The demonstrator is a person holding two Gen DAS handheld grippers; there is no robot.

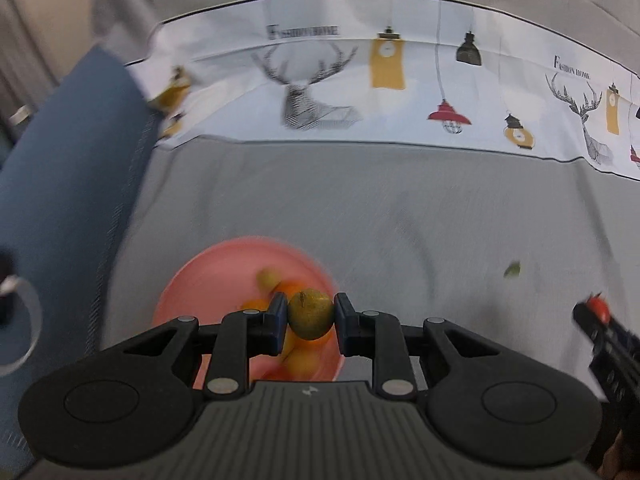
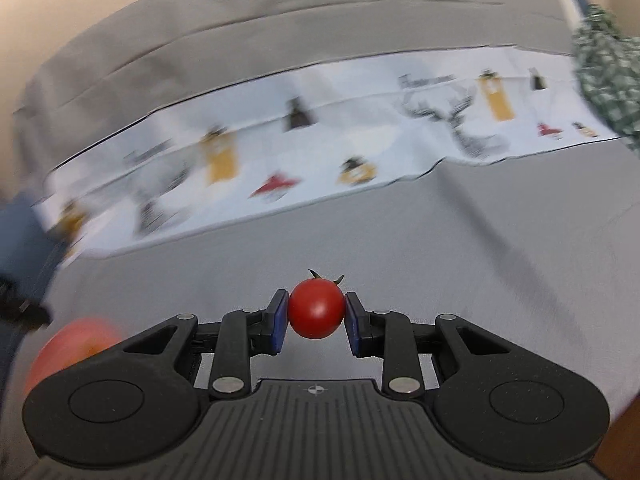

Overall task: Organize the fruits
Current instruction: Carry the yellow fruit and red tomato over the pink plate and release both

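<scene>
Grey cloth (image 1: 360, 208) covers the surface we work over, and in the left wrist view a white printed band (image 1: 360, 80) with deer heads, lamps and clocks runs across its far side, with a blue cushion (image 1: 68, 184) at the left edge. Our left gripper (image 1: 311, 318) is clamped on a small yellow-green round fruit (image 1: 310, 316), its blue pads (image 1: 278, 320) pressing both sides. Below and behind that fruit sits a pink bowl (image 1: 208, 276), blurred, holding several orange and yellowish fruits (image 1: 276, 284); the held fruit hangs over the bowl's right half, though we cannot tell how high above it. Out on the grey cloth to the right lies a small green scrap (image 1: 512, 269), well apart from the bowl. At the right edge we see our right gripper (image 1: 596, 312) coming into view with something red at its tip.

In the right wrist view the same grey cloth (image 2: 400, 240) and the printed band (image 2: 320, 152) fill the background, smeared by motion, and a green-and-white patterned fabric (image 2: 604, 80) shows at the upper right. Our right gripper (image 2: 317, 316) is closed narrow on a red cherry tomato (image 2: 316, 308), its dark stem pointing up and away, the pads (image 2: 280, 320) touching either side. The pink bowl (image 2: 72, 344) appears low at the left, partly hidden behind the gripper's body, well away from the tomato.
</scene>
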